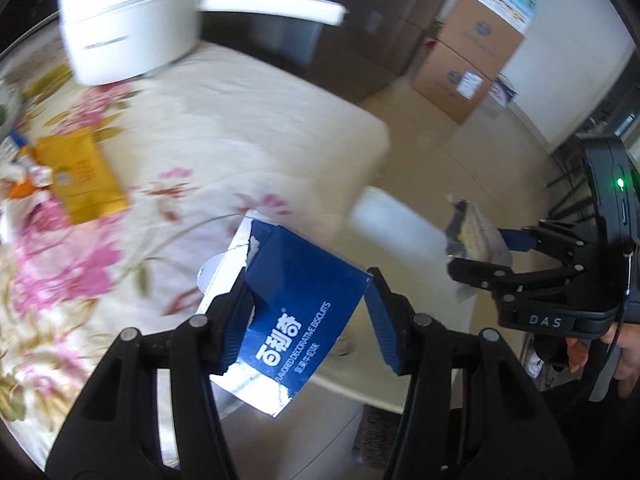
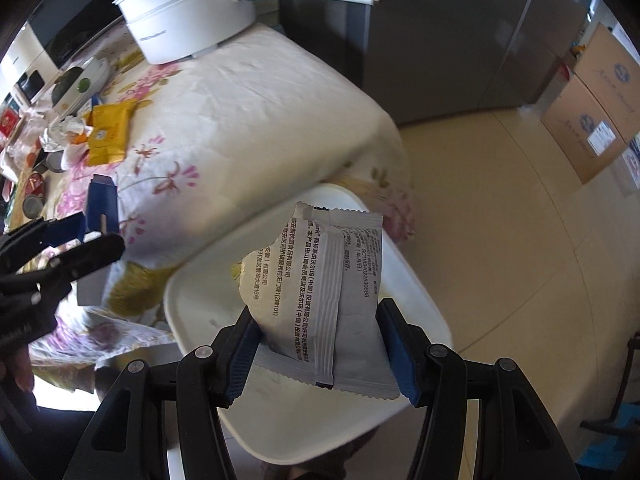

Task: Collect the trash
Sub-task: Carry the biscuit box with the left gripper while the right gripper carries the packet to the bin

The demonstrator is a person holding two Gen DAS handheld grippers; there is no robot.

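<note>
Two grippers are holding trash beside the flowered surface (image 2: 256, 92): the left gripper (image 1: 310, 312) is clamping a blue box (image 1: 298, 312), and the right gripper (image 2: 318, 344) is gripping a grey wrapper (image 2: 344, 292) above the white bin (image 2: 192, 304).

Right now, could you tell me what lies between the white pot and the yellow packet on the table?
Only bare floral tablecloth lies between the white pot and the yellow packet; the right wrist view shows it best.

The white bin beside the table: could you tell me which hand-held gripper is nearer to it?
Right. The right hand-held gripper holds a grey wrapper directly over the white bin; the left hand-held gripper is beside it, above the table edge.
</note>
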